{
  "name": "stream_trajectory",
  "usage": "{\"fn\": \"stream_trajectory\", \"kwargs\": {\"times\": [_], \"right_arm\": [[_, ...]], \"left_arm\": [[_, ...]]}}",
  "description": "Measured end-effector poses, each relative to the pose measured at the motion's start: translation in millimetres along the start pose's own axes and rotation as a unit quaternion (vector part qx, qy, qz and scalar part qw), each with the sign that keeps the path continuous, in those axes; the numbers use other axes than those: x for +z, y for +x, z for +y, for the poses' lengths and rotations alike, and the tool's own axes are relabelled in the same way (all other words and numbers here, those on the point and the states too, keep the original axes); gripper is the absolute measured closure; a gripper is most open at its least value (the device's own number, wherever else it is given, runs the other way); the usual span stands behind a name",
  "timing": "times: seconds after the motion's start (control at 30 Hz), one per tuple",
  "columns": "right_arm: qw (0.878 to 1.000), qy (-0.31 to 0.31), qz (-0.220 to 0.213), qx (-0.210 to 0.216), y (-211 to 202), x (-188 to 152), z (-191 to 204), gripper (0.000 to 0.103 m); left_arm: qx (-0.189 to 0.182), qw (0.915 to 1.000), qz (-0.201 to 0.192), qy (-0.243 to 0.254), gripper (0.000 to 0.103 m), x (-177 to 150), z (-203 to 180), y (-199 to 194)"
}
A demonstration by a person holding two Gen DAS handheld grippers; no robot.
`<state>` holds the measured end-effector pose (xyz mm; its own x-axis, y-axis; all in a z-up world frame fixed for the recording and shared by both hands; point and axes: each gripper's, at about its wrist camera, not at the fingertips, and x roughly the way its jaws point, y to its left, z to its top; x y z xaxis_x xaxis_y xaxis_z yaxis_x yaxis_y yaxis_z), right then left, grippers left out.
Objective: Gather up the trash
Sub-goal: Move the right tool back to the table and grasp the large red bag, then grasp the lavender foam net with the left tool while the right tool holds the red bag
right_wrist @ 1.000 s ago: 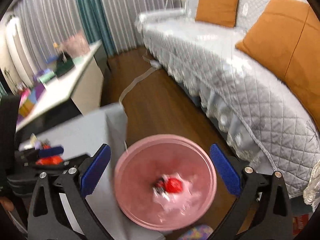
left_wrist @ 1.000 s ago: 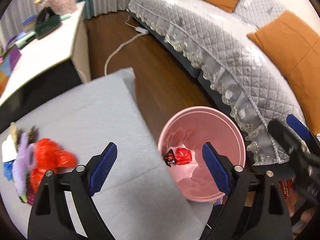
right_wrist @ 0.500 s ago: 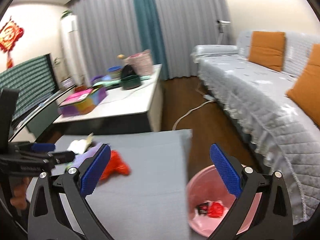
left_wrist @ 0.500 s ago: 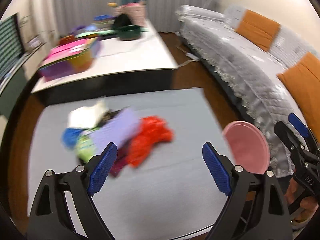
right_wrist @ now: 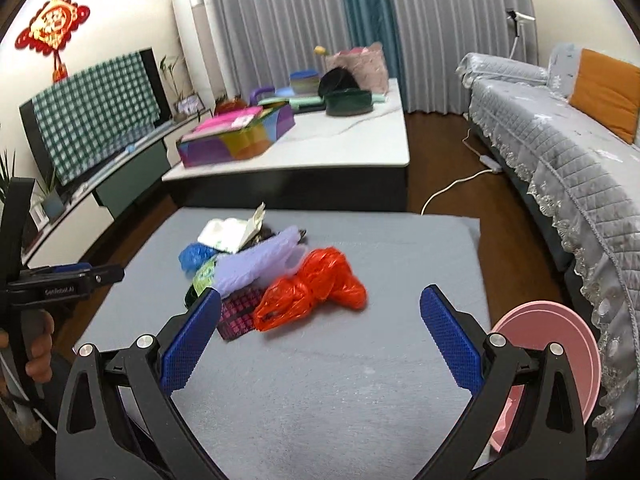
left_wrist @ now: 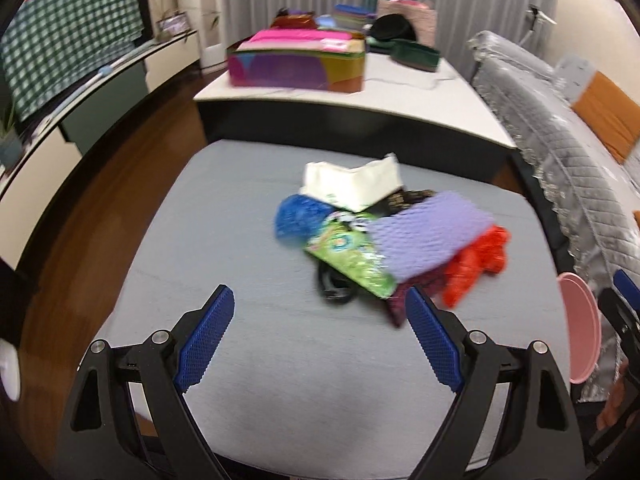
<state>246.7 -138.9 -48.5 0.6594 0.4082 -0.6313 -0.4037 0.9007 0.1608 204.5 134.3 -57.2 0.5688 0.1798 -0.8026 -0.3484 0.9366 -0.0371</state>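
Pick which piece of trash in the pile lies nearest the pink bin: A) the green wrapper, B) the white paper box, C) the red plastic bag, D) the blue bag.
C. In the right wrist view the red plastic bag sits at the pile's right edge, the side toward the pink bin off the grey table, while the blue bag, white paper box and green wrapper lie farther left.

My left gripper (left_wrist: 318, 338) and right gripper (right_wrist: 320, 338): both level, fingers spread wide, nothing between them. A hand (right_wrist: 38, 350) grips my left handle.
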Motion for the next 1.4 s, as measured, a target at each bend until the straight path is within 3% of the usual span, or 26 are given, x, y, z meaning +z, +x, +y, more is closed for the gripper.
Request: {"fn": "stream_trajectory", "kwargs": {"times": [0.4, 0.6, 0.8, 0.97, 1.07, 1.13, 1.2, 1.4], "right_arm": [[0.996, -0.033, 0.071, -0.036, 73, -1, 19, 0.005], [0.99, 0.005, 0.131, -0.045, 124, -8, 10, 0.005], [0.992, 0.001, 0.121, -0.045, 156, 0, 24, 0.006], [0.986, -0.008, 0.159, -0.041, 179, -10, 33, 0.024], [0.988, 0.0, 0.154, -0.03, 172, -11, 31, 0.043], [0.987, 0.0, 0.157, -0.027, 167, -12, 29, 0.062], [0.987, -0.009, 0.157, -0.027, 161, -14, 29, 0.07], [0.988, 0.004, 0.141, -0.058, 128, -12, 3, 0.077]], "left_arm": [[0.037, 0.998, 0.019, -0.048, 0.018, 7, 46, 47], [0.05, 0.994, 0.033, -0.091, 0.018, 14, 75, 57], [0.042, 0.9899, 0.055, -0.123, 0.019, 11, 92, 67], [0.039, 0.991, 0.055, -0.116, 0.018, 11, 88, 68], [0.038, 0.9924, 0.053, -0.104, 0.019, 12, 82, 68], [0.037, 0.993, 0.051, -0.1, 0.019, 12, 78, 67], [0.034, 0.9937, 0.05, -0.095, 0.019, 12, 74, 67], [0.033, 0.995, 0.041, -0.085, 0.019, 12, 61, 64]]}}
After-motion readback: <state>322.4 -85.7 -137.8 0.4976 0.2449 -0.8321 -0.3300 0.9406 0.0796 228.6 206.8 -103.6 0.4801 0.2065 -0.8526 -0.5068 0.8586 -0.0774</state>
